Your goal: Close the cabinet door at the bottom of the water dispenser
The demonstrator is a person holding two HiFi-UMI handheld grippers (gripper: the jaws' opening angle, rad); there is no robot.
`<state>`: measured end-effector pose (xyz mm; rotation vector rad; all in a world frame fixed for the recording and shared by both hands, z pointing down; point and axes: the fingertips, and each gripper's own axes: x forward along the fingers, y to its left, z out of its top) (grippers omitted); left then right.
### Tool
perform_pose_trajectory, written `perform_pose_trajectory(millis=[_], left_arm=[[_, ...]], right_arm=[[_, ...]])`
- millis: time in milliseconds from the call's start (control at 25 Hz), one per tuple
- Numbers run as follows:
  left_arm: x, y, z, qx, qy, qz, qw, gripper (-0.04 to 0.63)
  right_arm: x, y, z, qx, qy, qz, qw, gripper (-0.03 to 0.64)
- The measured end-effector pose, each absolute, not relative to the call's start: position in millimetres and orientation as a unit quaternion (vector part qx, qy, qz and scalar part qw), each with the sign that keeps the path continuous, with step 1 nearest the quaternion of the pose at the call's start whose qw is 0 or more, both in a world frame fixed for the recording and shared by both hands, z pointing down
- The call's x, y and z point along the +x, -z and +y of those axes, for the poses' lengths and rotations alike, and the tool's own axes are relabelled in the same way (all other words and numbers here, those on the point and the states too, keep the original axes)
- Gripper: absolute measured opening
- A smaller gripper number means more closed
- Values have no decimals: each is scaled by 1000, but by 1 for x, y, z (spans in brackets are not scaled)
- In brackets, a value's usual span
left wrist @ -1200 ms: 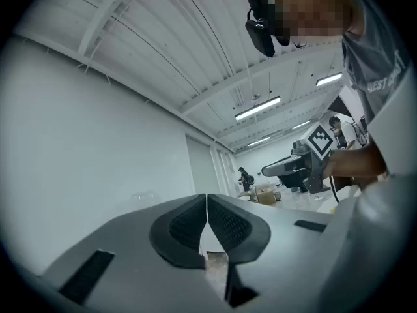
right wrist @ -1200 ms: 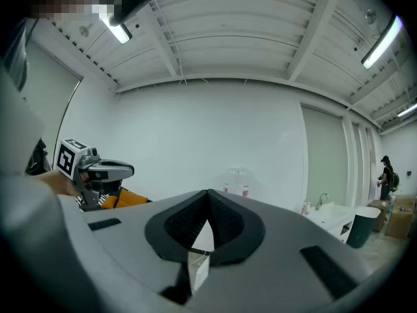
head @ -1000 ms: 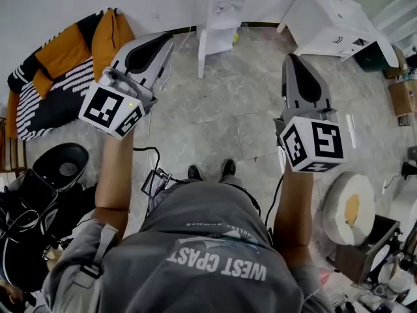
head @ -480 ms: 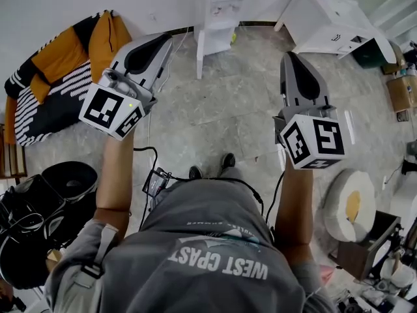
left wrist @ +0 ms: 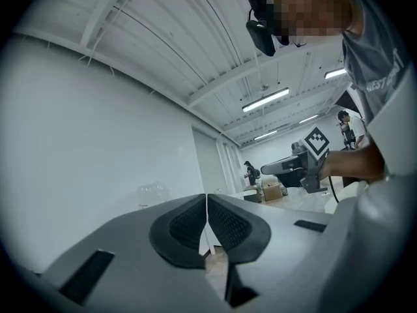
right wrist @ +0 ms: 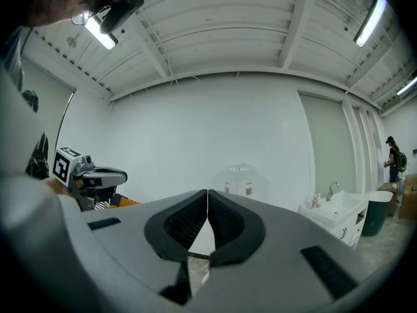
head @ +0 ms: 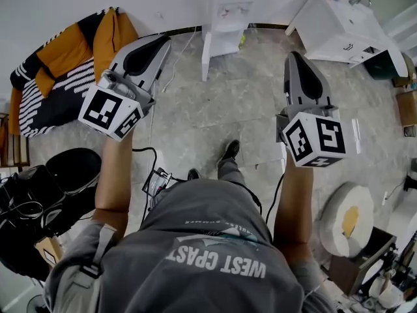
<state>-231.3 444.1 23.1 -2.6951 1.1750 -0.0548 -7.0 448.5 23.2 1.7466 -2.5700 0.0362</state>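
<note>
The white water dispenser (head: 229, 5) stands against the far wall, straight ahead of me. Its bottom cabinet door (head: 206, 56) hangs open, swung out over the floor on the dispenser's left side. My left gripper (head: 158, 43) is held level to the left of the door, well short of it, shut with nothing in it. My right gripper (head: 294, 59) is level on the right, also shut and empty. In the right gripper view, the dispenser's bottle (right wrist: 240, 177) shows beyond the shut right gripper (right wrist: 207, 197). The left gripper (left wrist: 207, 201) shows its pads pressed together.
An orange and striped cushion pile (head: 65, 70) lies at the left wall. A white sink cabinet (head: 339, 25) stands at the back right. Black bags (head: 39, 194) sit at my left, a round white object (head: 348, 217) at my right. A cable (head: 150, 152) trails on the stone floor.
I have taken a step forward, one shoe now ahead of the other. Both grippers have moved a little nearer the dispenser, still shut.
</note>
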Motion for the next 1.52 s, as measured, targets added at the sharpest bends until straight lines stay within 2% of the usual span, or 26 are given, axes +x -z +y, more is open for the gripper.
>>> perform_pose_trajectory(millis=[760,1520], left_arm=[[-157,-29,302,-872,60,475,107,23],[-95,-45,208,-888,82,443,95,23]], right_arm=[[68,-44,261,487,-31,-873,-1,28],[125,-69,185,507,-62,-860,-1,28]])
